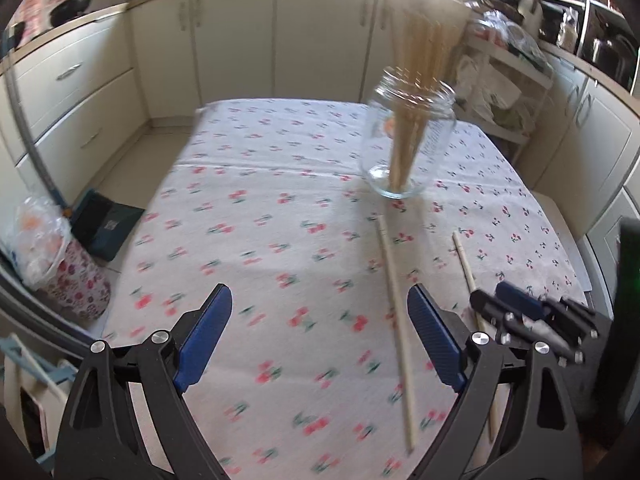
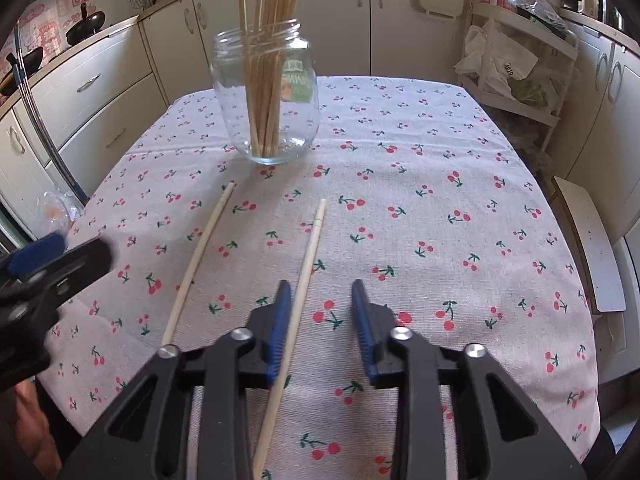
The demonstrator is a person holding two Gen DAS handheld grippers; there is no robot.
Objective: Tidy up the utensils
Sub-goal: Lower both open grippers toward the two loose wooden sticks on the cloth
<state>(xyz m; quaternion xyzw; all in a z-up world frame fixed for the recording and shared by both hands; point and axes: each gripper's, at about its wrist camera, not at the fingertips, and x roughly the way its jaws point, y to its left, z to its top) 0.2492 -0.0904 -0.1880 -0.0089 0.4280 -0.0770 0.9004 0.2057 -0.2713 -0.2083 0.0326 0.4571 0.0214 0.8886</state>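
Right wrist view shows our right hand-held gripper (image 2: 320, 300) low over the tabletop (image 2: 460, 152), which wears a cherry-print cloth. Its blue pads stand only narrowly apart, and a loose chopstick (image 2: 308, 256) lies on the cloth running under the left pad; we cannot tell whether that pad touches it, and the other pad is clear of it, so nothing is grasped. A second loose chopstick (image 2: 200, 256) lies to its left, well apart from the first and roughly parallel. Beyond both stands a glass jar (image 2: 266, 92), upright, with a bundle of chopsticks (image 2: 268, 40) leaning inside it.

From the left wrist view, our left hand-held gripper (image 1: 320, 312) is spread wide and released, with bare cloth between its pads. One chopstick (image 1: 394, 300) passes just inside its right pad, lying flat and ungripped. The picture is blurred there, and the jar (image 1: 408, 144) sits farther off on the tabletop (image 1: 280, 152).
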